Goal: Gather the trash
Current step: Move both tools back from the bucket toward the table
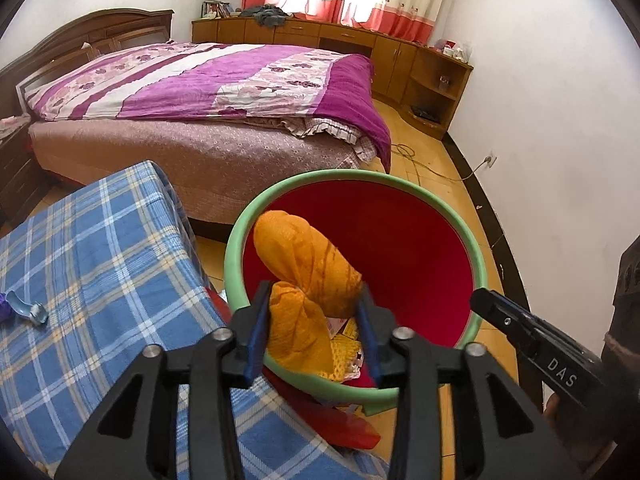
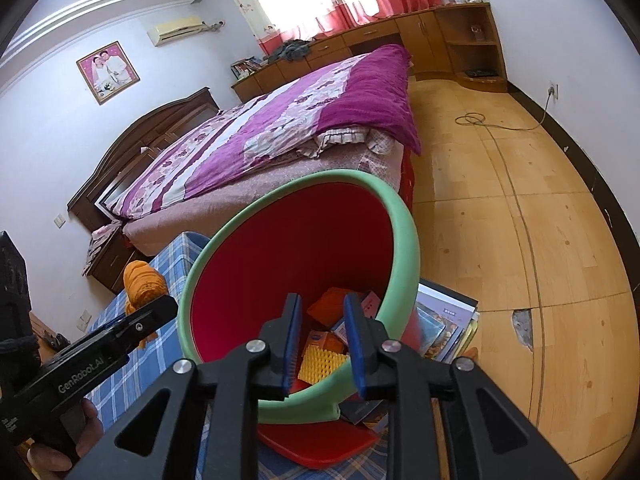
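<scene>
Trash collection partly done. The bin (image 1: 356, 280), red inside with a green rim, already holds orange and yellow packets (image 2: 322, 354) at its bottom. The left gripper (image 1: 316, 328), jaws partly apart, has an orange mesh bag (image 1: 308, 276) between them over the bin's near rim. The right gripper (image 2: 322, 320) hangs empty, jaws narrow, above the bin. A blue scrap (image 1: 28, 312) remains on the counter (image 1: 100, 240) left of the bin.

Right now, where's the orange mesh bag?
In the left wrist view the orange mesh bag sits between the left tool's fingers, hanging over the near rim of the red bin, beside the blue plaid table.
</scene>
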`<state>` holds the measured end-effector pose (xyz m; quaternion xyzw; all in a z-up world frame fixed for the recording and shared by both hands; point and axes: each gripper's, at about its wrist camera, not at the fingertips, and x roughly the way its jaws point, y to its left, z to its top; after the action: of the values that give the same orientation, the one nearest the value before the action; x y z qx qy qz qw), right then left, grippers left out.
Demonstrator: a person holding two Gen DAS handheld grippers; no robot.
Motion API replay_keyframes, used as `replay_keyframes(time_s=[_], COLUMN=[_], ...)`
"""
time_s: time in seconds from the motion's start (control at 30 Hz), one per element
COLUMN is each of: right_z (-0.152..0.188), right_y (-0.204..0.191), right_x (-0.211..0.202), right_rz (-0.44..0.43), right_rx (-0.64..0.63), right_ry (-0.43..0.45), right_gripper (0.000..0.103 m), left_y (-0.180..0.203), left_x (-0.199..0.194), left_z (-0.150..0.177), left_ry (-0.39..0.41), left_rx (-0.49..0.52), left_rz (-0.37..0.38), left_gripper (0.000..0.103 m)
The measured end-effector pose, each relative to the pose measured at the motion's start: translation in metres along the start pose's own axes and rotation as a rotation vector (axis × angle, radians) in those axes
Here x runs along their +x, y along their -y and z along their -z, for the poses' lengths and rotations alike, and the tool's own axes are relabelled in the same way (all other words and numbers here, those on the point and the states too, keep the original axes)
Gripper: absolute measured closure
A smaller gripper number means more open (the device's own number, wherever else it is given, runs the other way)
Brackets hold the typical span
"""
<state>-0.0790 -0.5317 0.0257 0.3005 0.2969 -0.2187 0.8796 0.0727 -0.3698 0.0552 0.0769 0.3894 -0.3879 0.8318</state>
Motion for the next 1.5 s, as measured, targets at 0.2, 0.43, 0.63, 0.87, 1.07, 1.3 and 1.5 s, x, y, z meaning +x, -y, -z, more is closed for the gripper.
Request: replay_keyframes(time_s=[0.2, 0.43, 0.63, 0.87, 1.07, 1.3, 1.5], right_z=[0.000, 0.002, 0.002, 0.002, 0.005, 0.012, 0.020], right_y=[0.000, -0.005, -0.006, -0.008, -0.019, -0.051, -0.086], right_x=[0.001, -0.002, -0.002, -0.008, -0.014, -0.014, -0.009], right_rz=[-0.003, -0.001, 0.000, 0.006, -0.012, -0.062, -0.106], right_rx=[-0.002, -0.009, -0.010, -0.020, -0.038, -0.097, -0.163], right_ry=[-0.003, 0.002, 0.002, 0.017, 0.015, -0.006, -0.036], right_gripper=[0.075, 0.073, 0.070, 0.056, 0.043, 0.033, 0.032], left_y=[-0.003, -0.004, -0.009, -0.028, -0.052, -0.087, -0.116], left_x=[0.002, 0.000, -0.004, -0.021, -0.042, -0.070, -0.093], left_z=[-0.002, -0.004, -0.003, 0.007, 0.024, 0.042, 0.054], left_ry=[-0.010, -0.002, 0.001, 0.008, 0.009, 0.024, 0.043], left_rx=[-0.017, -0.023, -0.044, -0.109, -0.171, -0.234, -0.291], left_rz=[-0.007, -0.002, -0.004, -0.008, -0.066, -0.173, -0.235], left_gripper=[0.054, 0.049, 0.049, 0.049, 0.049, 0.048, 0.048])
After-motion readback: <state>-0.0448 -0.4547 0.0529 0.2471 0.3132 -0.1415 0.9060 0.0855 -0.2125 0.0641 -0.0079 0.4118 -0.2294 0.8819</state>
